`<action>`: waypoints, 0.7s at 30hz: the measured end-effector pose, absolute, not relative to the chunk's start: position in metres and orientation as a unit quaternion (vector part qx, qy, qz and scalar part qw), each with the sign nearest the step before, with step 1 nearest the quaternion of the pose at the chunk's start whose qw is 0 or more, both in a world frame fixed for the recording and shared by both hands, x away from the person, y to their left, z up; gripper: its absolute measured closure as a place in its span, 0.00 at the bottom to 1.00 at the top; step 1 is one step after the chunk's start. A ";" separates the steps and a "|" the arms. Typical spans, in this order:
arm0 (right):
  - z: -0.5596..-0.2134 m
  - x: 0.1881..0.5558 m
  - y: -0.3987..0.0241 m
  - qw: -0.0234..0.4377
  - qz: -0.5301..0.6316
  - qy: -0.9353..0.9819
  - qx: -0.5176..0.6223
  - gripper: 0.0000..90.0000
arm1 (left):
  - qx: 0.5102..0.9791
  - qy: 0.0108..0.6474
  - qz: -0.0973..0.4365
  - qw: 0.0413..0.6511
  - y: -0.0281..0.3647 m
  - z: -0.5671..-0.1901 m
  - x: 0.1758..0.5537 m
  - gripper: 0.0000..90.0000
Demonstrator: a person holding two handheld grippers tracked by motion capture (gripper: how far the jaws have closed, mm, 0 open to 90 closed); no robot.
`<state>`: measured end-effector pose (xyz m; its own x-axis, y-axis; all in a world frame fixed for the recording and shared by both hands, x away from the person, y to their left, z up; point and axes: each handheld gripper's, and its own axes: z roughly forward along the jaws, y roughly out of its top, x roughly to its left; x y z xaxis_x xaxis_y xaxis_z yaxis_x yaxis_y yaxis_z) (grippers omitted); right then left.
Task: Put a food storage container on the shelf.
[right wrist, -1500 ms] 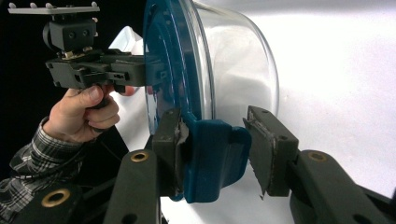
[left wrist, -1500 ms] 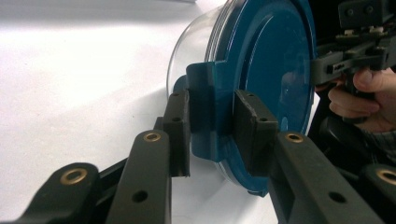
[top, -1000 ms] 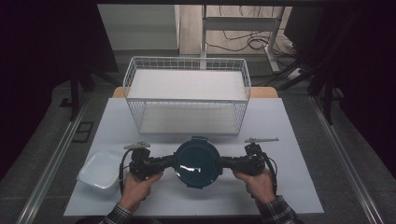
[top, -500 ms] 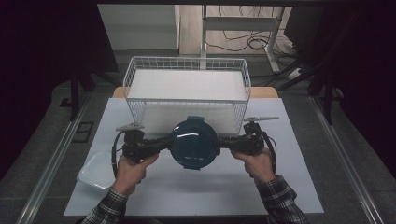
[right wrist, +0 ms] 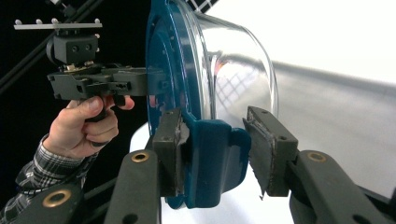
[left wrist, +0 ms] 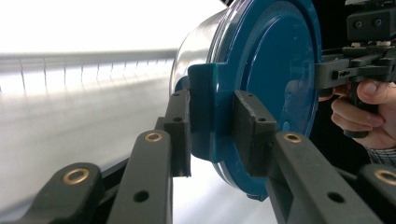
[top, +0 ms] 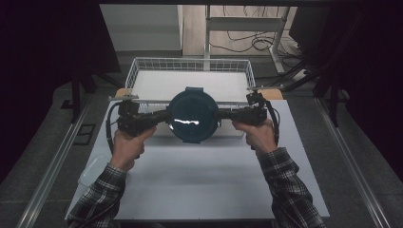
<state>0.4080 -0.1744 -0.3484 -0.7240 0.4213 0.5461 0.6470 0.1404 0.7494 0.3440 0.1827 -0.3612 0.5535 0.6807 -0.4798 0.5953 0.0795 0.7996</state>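
Observation:
A round clear container [top: 194,116] with a dark blue lid hangs in the air, lid up in the high view, just in front of the wire basket. My left gripper [top: 166,115] grips the blue latch tab on its left side, and my right gripper [top: 221,114] grips the tab on the opposite side. In the left gripper view the jaws of the left gripper [left wrist: 212,135] press on the tab of the container [left wrist: 275,65]. In the right gripper view the right gripper [right wrist: 215,156] clamps the other tab, and the container's clear bowl [right wrist: 233,70] points away.
A white wire basket [top: 142,71] stands at the back of the white table [top: 214,180], directly beyond the held container. A small pale tub [top: 92,166] sits at the table's left edge beside the left sleeve. Dark floor and metal rails flank the table.
Both grippers have risen off the table with the container between them and carried it away from the person, toward the basket's front rim.

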 end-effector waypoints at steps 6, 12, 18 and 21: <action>-0.327 0.429 -0.169 0.101 -0.558 -0.743 -0.356 0.64 | 0.673 0.471 0.046 0.568 0.188 -0.340 0.363 0.77; -0.313 0.448 -0.163 0.097 -0.560 -0.740 -0.359 0.64 | 0.665 0.477 0.038 0.573 0.194 -0.329 0.382 0.77; -0.301 0.465 -0.158 0.090 -0.558 -0.737 -0.370 0.64 | 0.653 0.490 0.024 0.577 0.197 -0.325 0.401 0.77; -0.301 0.477 -0.156 0.095 -0.554 -0.734 -0.380 0.63 | 0.653 0.496 0.025 0.572 0.197 -0.324 0.409 0.77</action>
